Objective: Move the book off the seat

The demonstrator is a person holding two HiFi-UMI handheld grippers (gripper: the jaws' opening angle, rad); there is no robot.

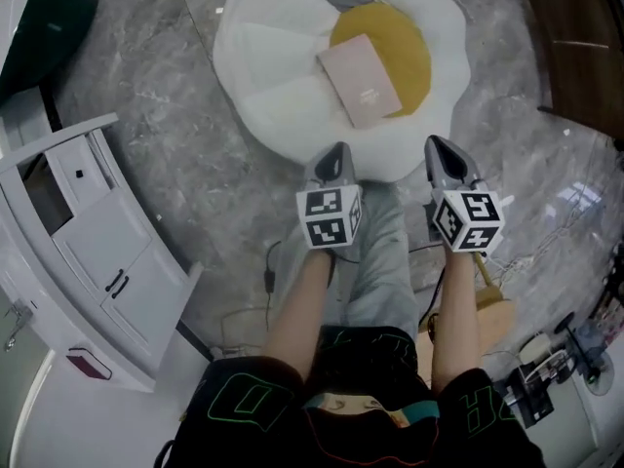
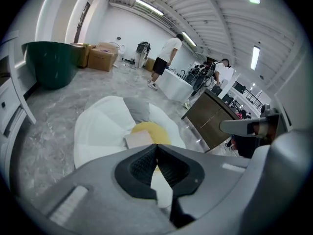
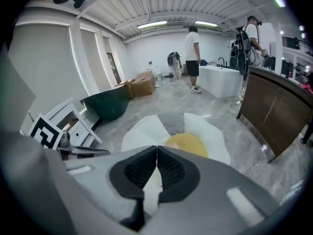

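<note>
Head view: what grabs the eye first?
The fried-egg-shaped seat, white with a yellow centre, lies on the grey marble floor at top centre. A pale pink book lies on it, half over the yellow. Below, left gripper and right gripper point at it, both shut and empty.

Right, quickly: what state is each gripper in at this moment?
Left gripper: closed, holding nothing.
Right gripper: closed, holding nothing.

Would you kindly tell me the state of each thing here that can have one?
book, closed, lying flat on the cushion's yellow centre.
seat cushion, on the floor, bearing the book.
left gripper, shut, empty.
right gripper, shut, empty.
</note>
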